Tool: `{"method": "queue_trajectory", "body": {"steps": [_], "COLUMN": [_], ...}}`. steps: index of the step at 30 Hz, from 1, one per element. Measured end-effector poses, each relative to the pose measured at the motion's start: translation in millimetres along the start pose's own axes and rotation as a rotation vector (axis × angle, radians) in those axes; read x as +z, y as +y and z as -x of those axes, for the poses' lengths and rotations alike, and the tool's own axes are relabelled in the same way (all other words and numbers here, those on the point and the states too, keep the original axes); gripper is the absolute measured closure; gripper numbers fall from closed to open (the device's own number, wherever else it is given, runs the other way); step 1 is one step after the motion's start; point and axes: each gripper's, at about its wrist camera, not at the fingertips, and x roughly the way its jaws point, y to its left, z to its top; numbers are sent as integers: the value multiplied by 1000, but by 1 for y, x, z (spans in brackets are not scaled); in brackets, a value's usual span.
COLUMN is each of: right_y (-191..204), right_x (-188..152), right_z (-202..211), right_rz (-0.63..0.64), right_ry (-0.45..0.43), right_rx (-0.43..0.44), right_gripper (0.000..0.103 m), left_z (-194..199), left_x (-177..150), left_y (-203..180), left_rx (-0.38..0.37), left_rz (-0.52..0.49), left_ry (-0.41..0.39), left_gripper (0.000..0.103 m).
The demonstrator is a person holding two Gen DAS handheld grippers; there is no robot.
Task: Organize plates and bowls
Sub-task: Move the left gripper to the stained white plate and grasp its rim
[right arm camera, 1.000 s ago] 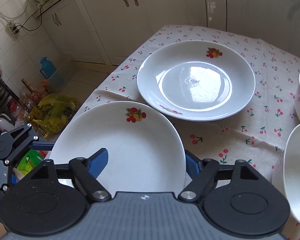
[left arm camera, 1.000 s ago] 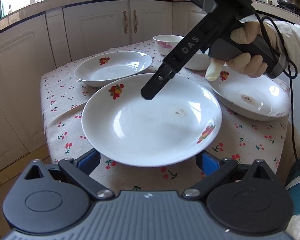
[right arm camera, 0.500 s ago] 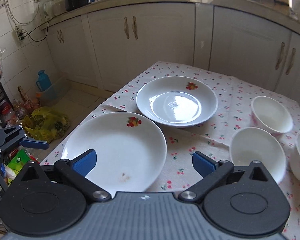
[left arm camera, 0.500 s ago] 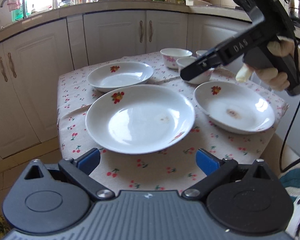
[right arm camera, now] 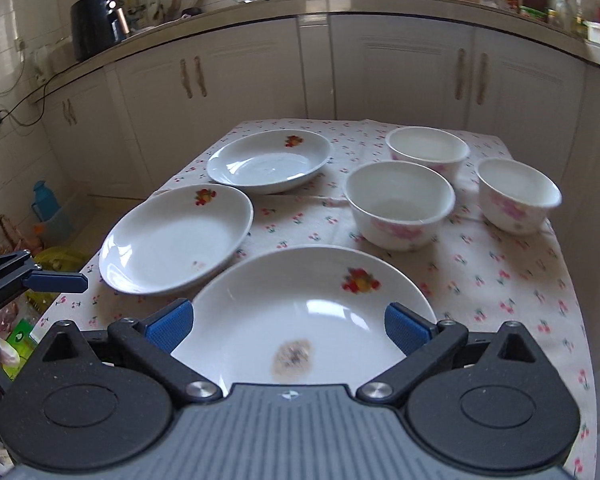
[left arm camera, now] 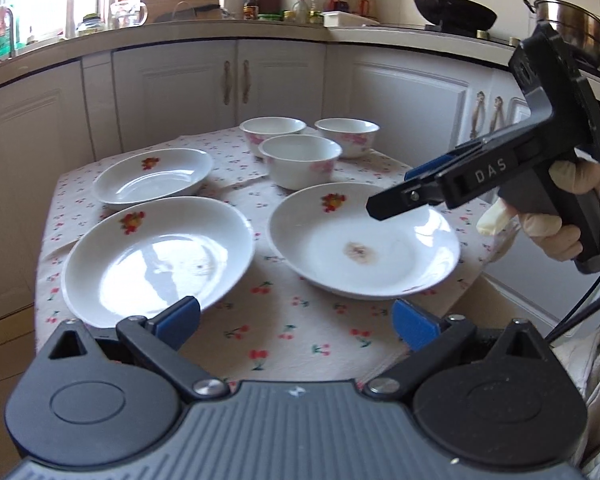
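Three white plates with fruit prints lie on the cherry-print tablecloth [left arm camera: 292, 332]: a near-left plate [left arm camera: 156, 256], a far-left plate [left arm camera: 152, 176] and a stained right plate [left arm camera: 360, 244]. Three white bowls with pink flowers stand behind: [left arm camera: 300, 160], [left arm camera: 272, 128], [left arm camera: 348, 134]. My left gripper [left arm camera: 296, 322] is open and empty above the table's near edge. My right gripper [right arm camera: 288, 326] is open and empty, hovering over the stained plate [right arm camera: 308, 308]; it also shows in the left wrist view [left arm camera: 396, 196]. The right wrist view shows the other plates [right arm camera: 176, 240], [right arm camera: 268, 160] and the bowls [right arm camera: 400, 204], [right arm camera: 428, 152], [right arm camera: 516, 196].
White kitchen cabinets [left arm camera: 236, 84] wrap around behind the small table. The counter holds bottles, a wok [left arm camera: 452, 10] and a steel pot [left arm camera: 568, 28]. Bags and clutter lie on the floor [right arm camera: 40, 256] left of the table.
Both grippers have pulled back and up from the near-left plate. The right gripper has swung right and now hovers over the stained plate. All dishes stay in place.
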Motion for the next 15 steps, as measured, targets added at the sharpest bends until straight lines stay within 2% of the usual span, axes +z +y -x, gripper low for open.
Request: {"method": "queue_trajectory", "body": {"steps": [6, 15], "right_y": [-18, -34], "right_x": [-32, -71], "right_z": [21, 27], "right_rz": [27, 96], "right_ry": [-30, 9], "right_rx": [4, 67], "right_gripper": [0, 0], "left_z": [-12, -30], "left_x": [12, 43], "left_y": [-13, -22], "left_rx": [-4, 54], "left_rz": [-16, -63], "left_ry": [18, 37], "left_gripper": [1, 1]}}
